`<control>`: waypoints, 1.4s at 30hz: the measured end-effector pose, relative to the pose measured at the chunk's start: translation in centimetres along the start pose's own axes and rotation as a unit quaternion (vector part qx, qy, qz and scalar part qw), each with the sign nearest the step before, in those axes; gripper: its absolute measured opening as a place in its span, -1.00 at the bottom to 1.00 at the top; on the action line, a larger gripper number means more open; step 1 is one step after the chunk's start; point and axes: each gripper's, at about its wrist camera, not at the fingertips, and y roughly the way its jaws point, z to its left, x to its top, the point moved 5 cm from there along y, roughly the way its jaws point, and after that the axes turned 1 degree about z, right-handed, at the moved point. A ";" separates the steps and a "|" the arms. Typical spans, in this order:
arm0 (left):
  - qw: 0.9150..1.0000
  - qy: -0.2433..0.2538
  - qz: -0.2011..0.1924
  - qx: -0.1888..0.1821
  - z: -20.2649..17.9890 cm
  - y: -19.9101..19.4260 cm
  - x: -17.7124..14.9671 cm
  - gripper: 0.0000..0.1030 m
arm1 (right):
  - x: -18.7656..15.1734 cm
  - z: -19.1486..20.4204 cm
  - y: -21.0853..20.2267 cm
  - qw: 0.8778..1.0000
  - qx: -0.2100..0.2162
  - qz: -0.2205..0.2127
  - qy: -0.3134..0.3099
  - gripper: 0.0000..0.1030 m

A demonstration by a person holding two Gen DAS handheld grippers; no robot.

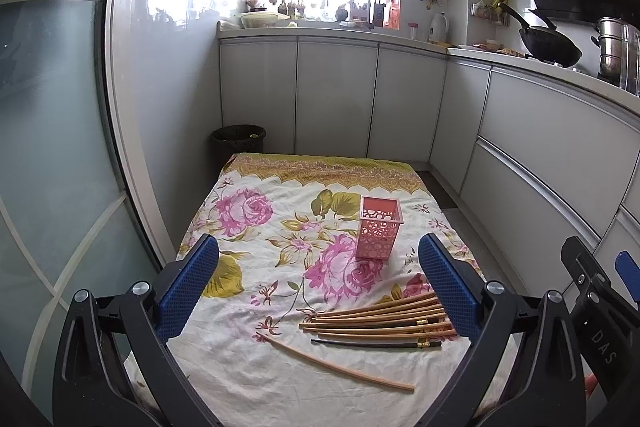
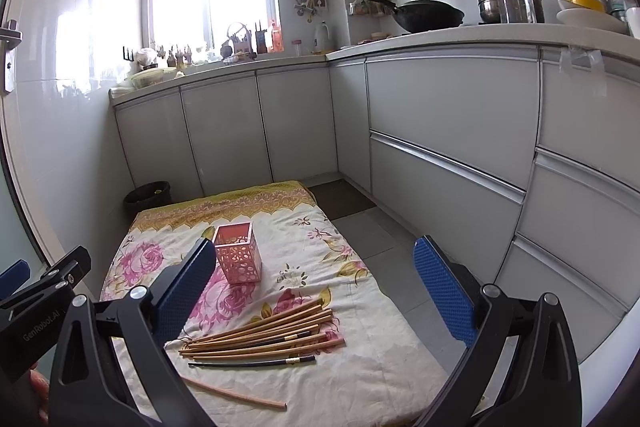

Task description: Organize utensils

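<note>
A pink perforated holder (image 1: 379, 233) (image 2: 238, 253) stands upright and looks empty on a floral cloth (image 1: 256, 259) (image 2: 304, 239). Nearer me lies a bundle of several wooden chopsticks (image 1: 380, 319) (image 2: 264, 335), with one dark chopstick (image 1: 376, 344) (image 2: 252, 363) beside it. A single wooden chopstick (image 1: 336, 363) (image 2: 236, 393) rests apart, closest to me. My left gripper (image 1: 320, 279) hovers open above the cloth, nothing between its blue pads. My right gripper (image 2: 316, 279) is open too, above the bundle. Each gripper shows at the edge of the other's view.
Grey kitchen cabinets (image 1: 336, 95) (image 2: 448, 131) run along the back and right. A dark waste bin (image 1: 238, 143) (image 2: 147, 195) stands behind the cloth's far left corner. A glass door (image 1: 48, 147) is on the left. Grey floor tiles (image 2: 384, 247) lie right of the cloth.
</note>
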 end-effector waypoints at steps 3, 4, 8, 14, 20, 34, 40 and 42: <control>1.000 0.001 0.004 0.000 -0.1 0.1 0.1 0.86 | 0.0 0.0 0.0 1.000 0.001 0.001 -0.001 0.87; 1.000 0.000 0.005 0.000 -0.1 0.1 0.0 0.86 | 0.0 0.0 0.0 1.000 0.001 0.001 -0.001 0.87; 1.000 0.001 0.006 -0.001 -0.1 0.2 0.1 0.86 | -0.1 0.0 0.0 1.000 0.000 0.003 0.000 0.87; 1.000 0.003 0.009 -0.001 -0.2 0.5 0.0 0.86 | -0.2 0.0 0.2 1.000 0.000 0.006 0.001 0.87; 1.000 0.006 0.017 -0.001 -0.4 1.2 -0.3 0.86 | -0.3 -0.3 0.9 1.000 -0.002 0.013 0.003 0.87; 0.998 0.027 0.065 -0.001 -2.2 6.1 -1.6 0.86 | -2.0 -1.6 5.7 0.998 -0.015 0.056 0.015 0.87; 0.991 0.078 0.102 -0.030 -4.1 10.4 -1.0 0.86 | -3.0 -3.8 9.1 0.992 0.001 0.104 0.067 0.87; 0.982 0.125 0.127 -0.068 -5.8 12.1 -0.7 0.86 | -3.3 -5.4 10.3 0.983 0.020 0.135 0.120 0.87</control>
